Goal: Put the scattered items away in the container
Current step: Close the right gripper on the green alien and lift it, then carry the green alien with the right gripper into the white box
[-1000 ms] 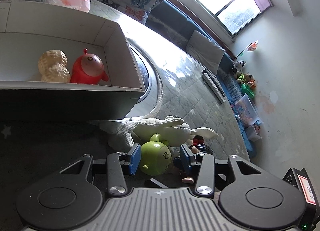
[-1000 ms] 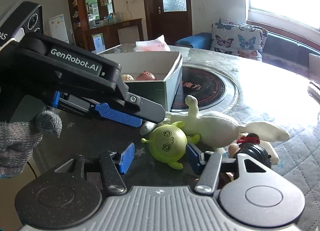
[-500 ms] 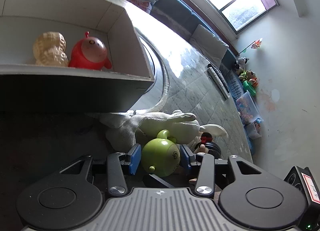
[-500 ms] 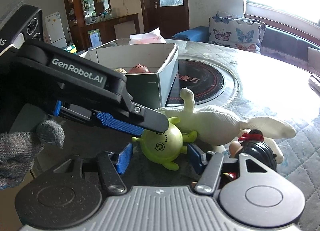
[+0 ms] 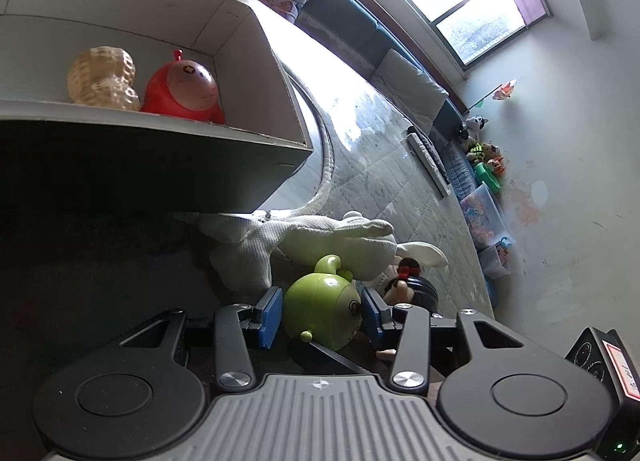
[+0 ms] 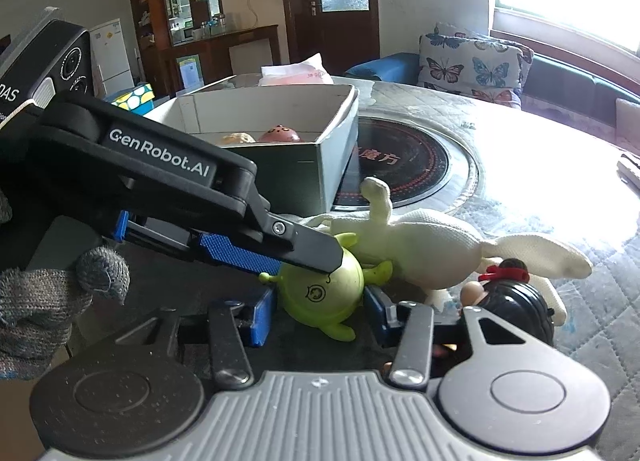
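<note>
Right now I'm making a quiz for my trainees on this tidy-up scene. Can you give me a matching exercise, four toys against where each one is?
Toys:
1. green round toy
2. red round toy
3. white plush rabbit
4. black-haired doll

Places:
A. lying on the table beside the box's corner
B. between the left gripper's blue pads
C. inside the cardboard box, next to the peanut toy
D. on the table, to the right of the rabbit's ear

Pairs: 1-B, 2-C, 3-A, 4-D
</note>
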